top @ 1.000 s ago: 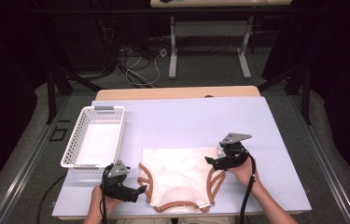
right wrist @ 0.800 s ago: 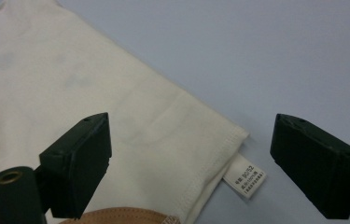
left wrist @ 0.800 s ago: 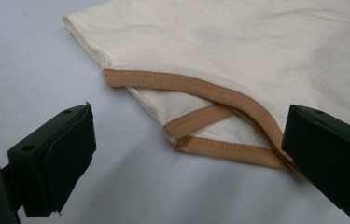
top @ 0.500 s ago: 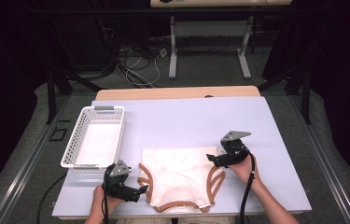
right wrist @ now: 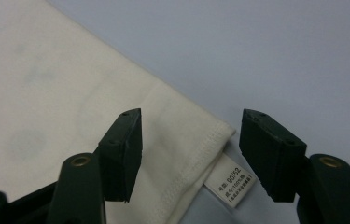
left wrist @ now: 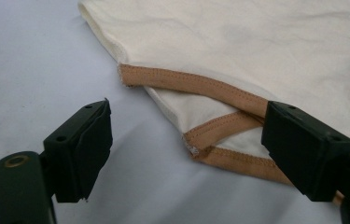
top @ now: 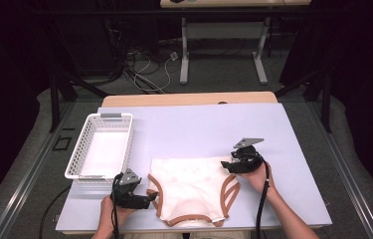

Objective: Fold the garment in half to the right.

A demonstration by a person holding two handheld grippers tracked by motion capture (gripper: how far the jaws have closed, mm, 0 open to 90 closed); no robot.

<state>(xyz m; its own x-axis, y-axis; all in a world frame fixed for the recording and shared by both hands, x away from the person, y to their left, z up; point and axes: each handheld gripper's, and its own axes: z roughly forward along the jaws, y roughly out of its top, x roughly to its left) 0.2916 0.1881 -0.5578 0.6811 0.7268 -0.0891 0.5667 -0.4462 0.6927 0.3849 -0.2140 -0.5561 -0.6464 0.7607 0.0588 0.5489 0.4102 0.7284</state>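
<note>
**Two black hand-held grippers**

The left gripper (top: 150,198) and the right gripper (top: 227,165) are black, each with a grey three-cornered plate on top and a black cable behind. The fingers (left wrist: 81,149) are blocky, with flat dark pads, small screw holes and a brass-coloured pivot. The forearms are bare, without sleeves.

The far half of the table (top: 199,124) is left bare, so free passage is offered there from the basket across to the right edge. The left side is blocked by the white basket (top: 102,144), standing near the left gripper (top: 150,199), and the near middle is covered by the flat cream garment (top: 191,186). A bare strip is kept open right of the right gripper (top: 226,164).
</note>
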